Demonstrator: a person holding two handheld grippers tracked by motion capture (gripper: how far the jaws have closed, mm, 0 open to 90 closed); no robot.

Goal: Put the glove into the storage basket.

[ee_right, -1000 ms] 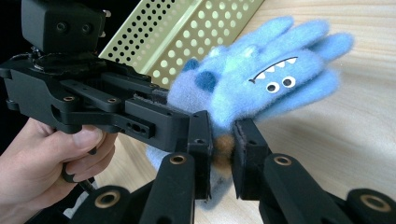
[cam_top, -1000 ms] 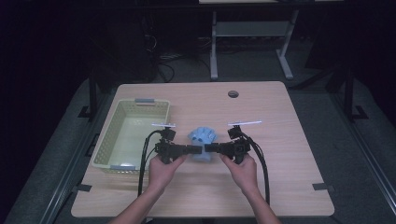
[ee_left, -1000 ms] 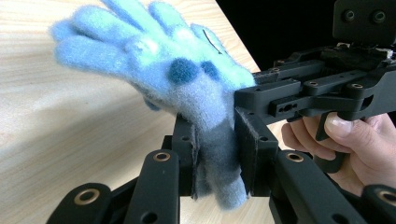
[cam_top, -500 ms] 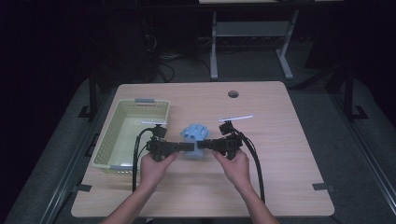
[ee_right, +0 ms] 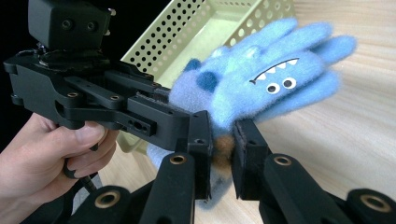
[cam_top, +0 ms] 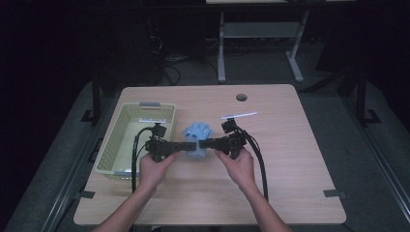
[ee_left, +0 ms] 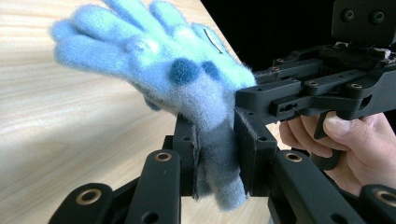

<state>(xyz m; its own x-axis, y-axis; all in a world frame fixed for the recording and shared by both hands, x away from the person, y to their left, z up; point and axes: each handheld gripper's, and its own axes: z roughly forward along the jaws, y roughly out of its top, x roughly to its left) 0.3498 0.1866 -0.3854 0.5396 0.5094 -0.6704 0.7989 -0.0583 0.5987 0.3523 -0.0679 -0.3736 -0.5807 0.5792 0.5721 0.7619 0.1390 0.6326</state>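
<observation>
Holding one blue glove (cam_top: pixel 197 137) between them, the left gripper (cam_top: pixel 191 146) and right gripper (cam_top: pixel 203 143) are both clamped on its cuff. The glove hangs above the desk (cam_top: pixel 290 159), beside the basket (cam_top: pixel 126 140).

gloves: one, a fuzzy blue glove (cam_top: pixel 197 137) with a monster face, five fingers spread
eyes on the glove: two, white with dark pupils, seen in the right gripper view
grippers: two, a left gripper (cam_top: pixel 189 147) and a right gripper (cam_top: pixel 204 144), each with two black jaws
hands: two, a left hand (cam_top: pixel 155 169) and a right hand (cam_top: pixel 238 166)
baskets: one, a pale green perforated basket (cam_top: pixel 112 153)
tables: one, a wooden table (cam_top: pixel 290 164)
round holes in the tabletop: one, the cable hole (cam_top: pixel 241 97)
</observation>
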